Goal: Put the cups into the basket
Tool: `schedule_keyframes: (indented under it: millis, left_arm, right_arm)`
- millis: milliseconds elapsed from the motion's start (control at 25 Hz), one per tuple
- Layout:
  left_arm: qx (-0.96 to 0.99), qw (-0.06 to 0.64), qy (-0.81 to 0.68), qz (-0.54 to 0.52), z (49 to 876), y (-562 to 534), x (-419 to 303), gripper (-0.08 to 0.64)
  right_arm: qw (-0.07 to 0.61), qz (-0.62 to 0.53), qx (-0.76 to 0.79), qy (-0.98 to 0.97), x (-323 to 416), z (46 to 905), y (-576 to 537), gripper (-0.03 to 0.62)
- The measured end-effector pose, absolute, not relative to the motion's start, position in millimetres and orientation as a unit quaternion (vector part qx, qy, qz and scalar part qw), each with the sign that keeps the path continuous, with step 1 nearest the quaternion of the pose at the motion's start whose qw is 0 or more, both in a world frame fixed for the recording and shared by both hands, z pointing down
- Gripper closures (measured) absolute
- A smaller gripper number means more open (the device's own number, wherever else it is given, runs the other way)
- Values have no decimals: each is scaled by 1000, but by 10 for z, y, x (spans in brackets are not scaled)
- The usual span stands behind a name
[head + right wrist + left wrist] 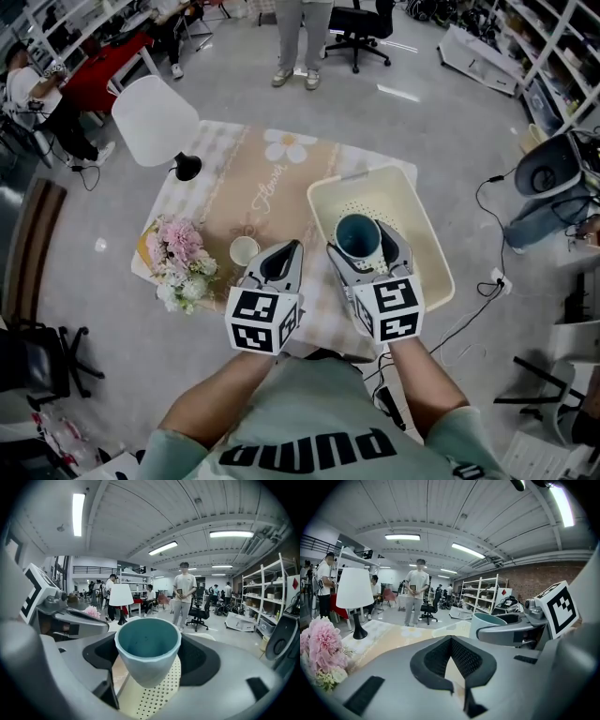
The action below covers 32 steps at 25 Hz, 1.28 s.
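cups: 2. One teal cup [357, 234], one small cream cup [244, 250].
basket: 1. The cream basket [419, 217] sits on the right half of the table, and its floor is perforated [159, 691].
grippers: 2, both hand-held with a marker cube on each.
right gripper [360, 242]: jaws clamped on the teal cup, one on each side of its wall. The right gripper view [150, 639] shows this plainly.
left gripper [292, 247]: jaws closed tip to tip with nothing between them. In its own view [451, 638] only cloth shows through the gap behind the tips.
teal cup look: blue-green inside, paler grey-blue outside [147, 648]. It tapers toward the base, the lower wall is faceted, there's no handle in view, and it's empty.
teal cup pose: upright, mouth up, held over the basket's near-left part. Can't tell whether its base touches the floor.
cream cup: upright on the cloth, outside the basket, just left of the left gripper's tips and beside the flowers. Nothing is touching it.
table [281, 202]: 1, covered by a beige cloth with a daisy print.
lamp [155, 120]: 1, white shade on a black base, at the far-left corner.
flowers [180, 258]: 1 pink-and-white bunch at the left edge.
bystanders: one person [300, 37] stands beyond the table, with more further back by the desks.
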<state>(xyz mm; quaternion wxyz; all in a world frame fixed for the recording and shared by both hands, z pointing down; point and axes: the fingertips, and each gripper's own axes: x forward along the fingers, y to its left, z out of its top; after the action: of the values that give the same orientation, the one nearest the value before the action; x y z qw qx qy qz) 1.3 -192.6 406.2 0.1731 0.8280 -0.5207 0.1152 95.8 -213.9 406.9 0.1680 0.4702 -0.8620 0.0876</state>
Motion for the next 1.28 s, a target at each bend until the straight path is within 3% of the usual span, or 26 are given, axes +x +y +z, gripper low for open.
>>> schedule_keyframes:
  millis: [1280]
  left_arm:
    - [789,210,-553,165,4684,-2554,66,558]
  right_arm:
    - [199,104,537,-813,1756,5115,-3290,196]
